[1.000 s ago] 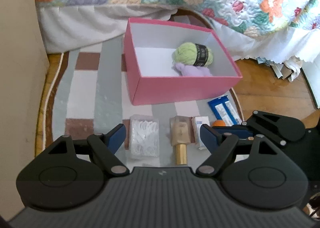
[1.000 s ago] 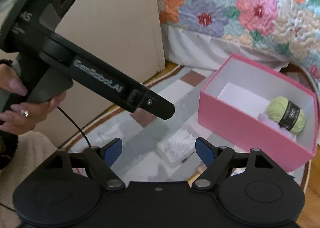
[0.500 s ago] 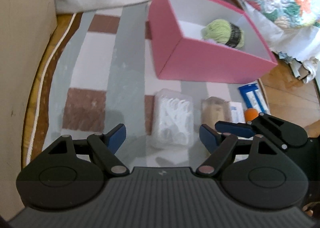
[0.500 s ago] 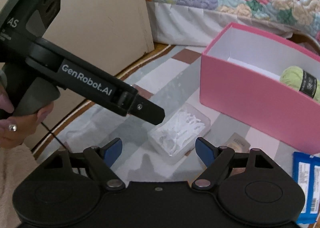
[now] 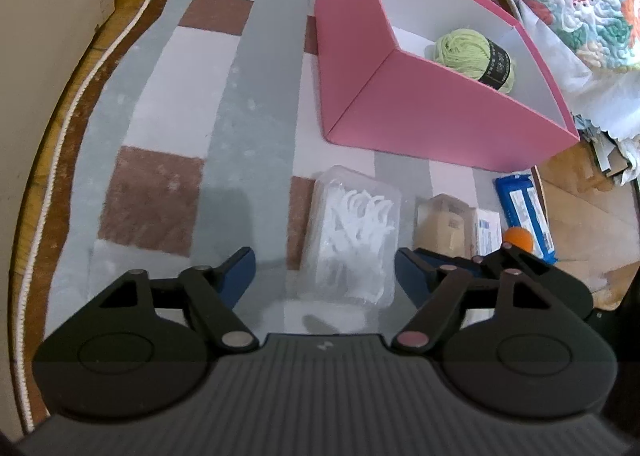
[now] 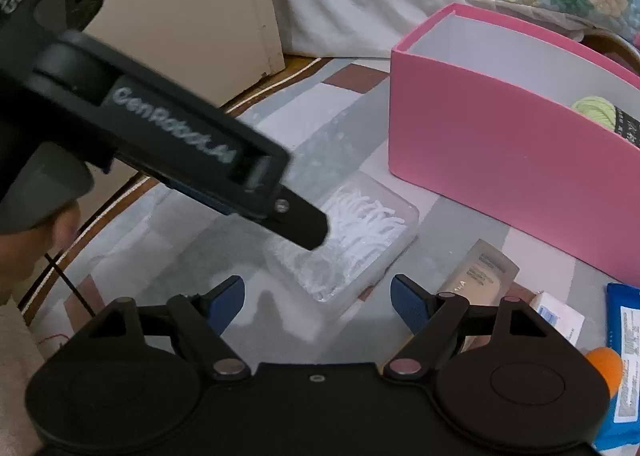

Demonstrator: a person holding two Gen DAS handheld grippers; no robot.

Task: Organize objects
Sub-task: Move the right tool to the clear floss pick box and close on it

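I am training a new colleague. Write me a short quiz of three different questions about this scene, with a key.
1. True or false: the green yarn ball lies inside the pink box.
2. Which thing lies between the open jaws of the left gripper?
A. the blue packet
B. the clear box of floss picks
C. the orange ball
3. Fill in: the beige tube lies on the ____.

Key
1. True.
2. B; the jaws have just been closing, and the pads do not yet press on it.
3. rug.

Two downward wrist views, shared floss box
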